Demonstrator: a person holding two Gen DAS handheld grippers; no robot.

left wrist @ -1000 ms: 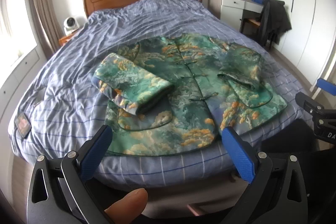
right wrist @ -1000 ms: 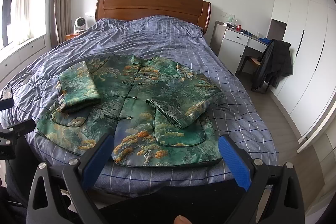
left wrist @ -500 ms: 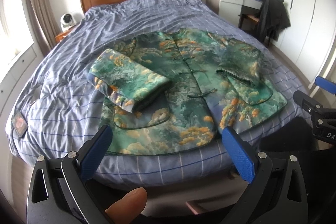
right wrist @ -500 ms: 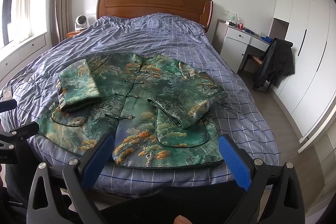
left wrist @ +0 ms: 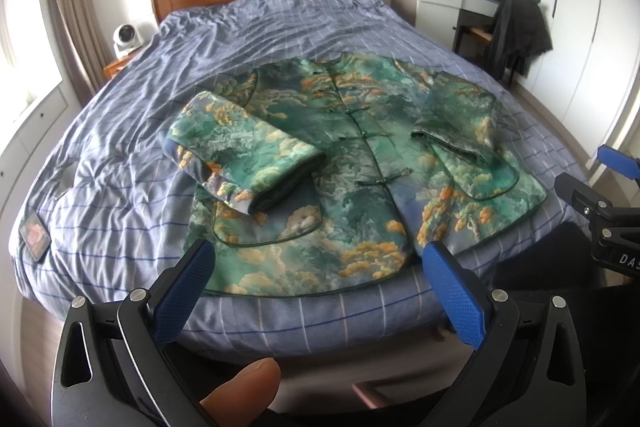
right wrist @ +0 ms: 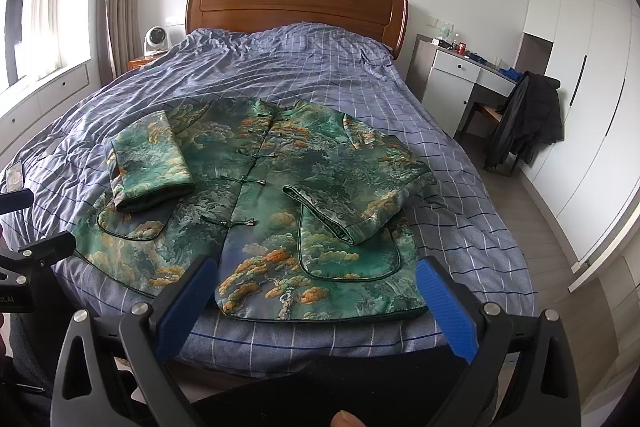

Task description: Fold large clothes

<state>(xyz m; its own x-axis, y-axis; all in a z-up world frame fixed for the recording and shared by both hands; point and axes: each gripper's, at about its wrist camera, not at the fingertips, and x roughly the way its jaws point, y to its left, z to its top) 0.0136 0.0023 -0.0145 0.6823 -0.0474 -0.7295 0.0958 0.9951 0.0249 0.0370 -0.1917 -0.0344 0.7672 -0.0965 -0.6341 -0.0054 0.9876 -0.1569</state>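
A green and orange patterned jacket (left wrist: pixel 360 163) lies flat, front up, on the bed near its foot edge; it also shows in the right wrist view (right wrist: pixel 272 195). Both sleeves are folded in over the front: the left sleeve (left wrist: pixel 244 155) and the right sleeve (left wrist: pixel 460 119). My left gripper (left wrist: pixel 318 267) is open and empty, held above the foot of the bed just short of the jacket's hem. My right gripper (right wrist: pixel 316 279) is open and empty, over the hem on the jacket's right side.
The bed (right wrist: pixel 300 67) has a blue checked cover and a wooden headboard (right wrist: pixel 296 7). A phone (left wrist: pixel 35 235) lies at its left edge. A small fan (right wrist: pixel 156 41) stands on the nightstand. A desk (right wrist: pixel 468 75) and a chair with a dark coat (right wrist: pixel 524 119) stand right, by white wardrobes.
Both grippers have drifted slightly, so the jacket sits a little differently in each view. The jacket has not moved and both grippers stay open.
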